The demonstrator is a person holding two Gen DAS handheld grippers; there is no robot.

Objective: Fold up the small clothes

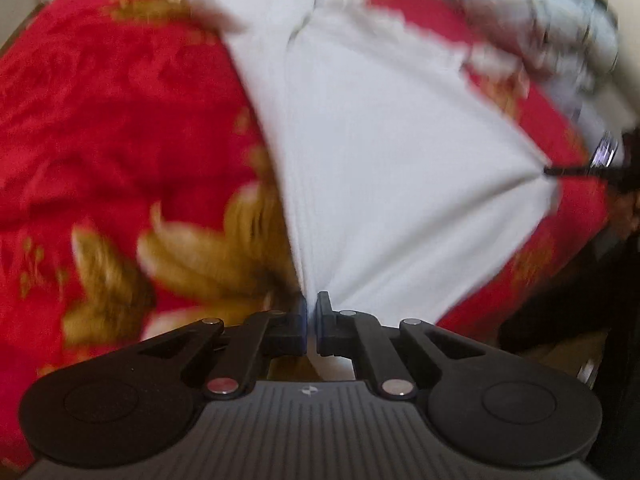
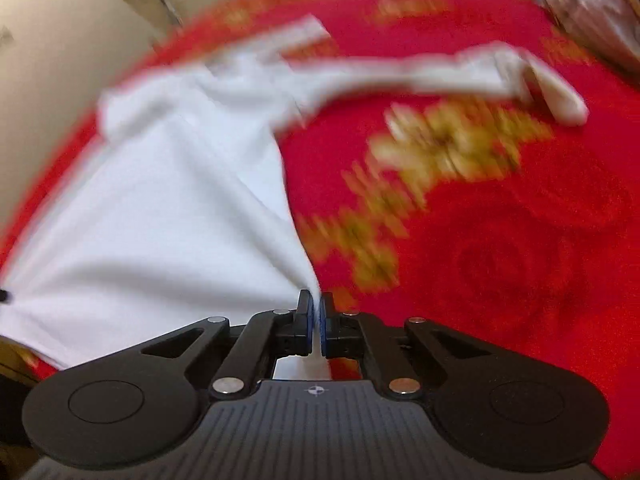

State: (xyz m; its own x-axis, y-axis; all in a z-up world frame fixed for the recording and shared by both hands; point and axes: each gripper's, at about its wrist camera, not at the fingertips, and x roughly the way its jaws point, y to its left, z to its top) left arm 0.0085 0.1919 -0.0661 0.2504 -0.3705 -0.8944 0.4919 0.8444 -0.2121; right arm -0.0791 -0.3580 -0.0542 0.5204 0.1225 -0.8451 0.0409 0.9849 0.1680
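The left gripper [image 1: 311,312] tilts steeply down toward a red bedspread [image 1: 100,120] patterned with gold flowers, its fingers [image 1: 298,320] pressed together on a corner of the white garment [image 1: 380,160]. From that pinch the cloth fans up and away across the red cover, its far end with a sleeve lying toward the top of the left wrist view. At the right side of this view another corner of the same cloth is drawn to a point where a dark tip [image 1: 568,171] holds it. A pale grey bundle [image 1: 560,20] lies beyond the garment at the upper right, too blurred to name.

The right gripper [image 2: 316,316] also angles sharply downward, its fingers [image 2: 306,320] closed on the other near corner of the white garment [image 2: 160,200]. Here the cloth spreads to the left and up, and one long sleeve [image 2: 440,72] trails out to the right over the bedspread [image 2: 520,240]. Both views are smeared with motion blur.
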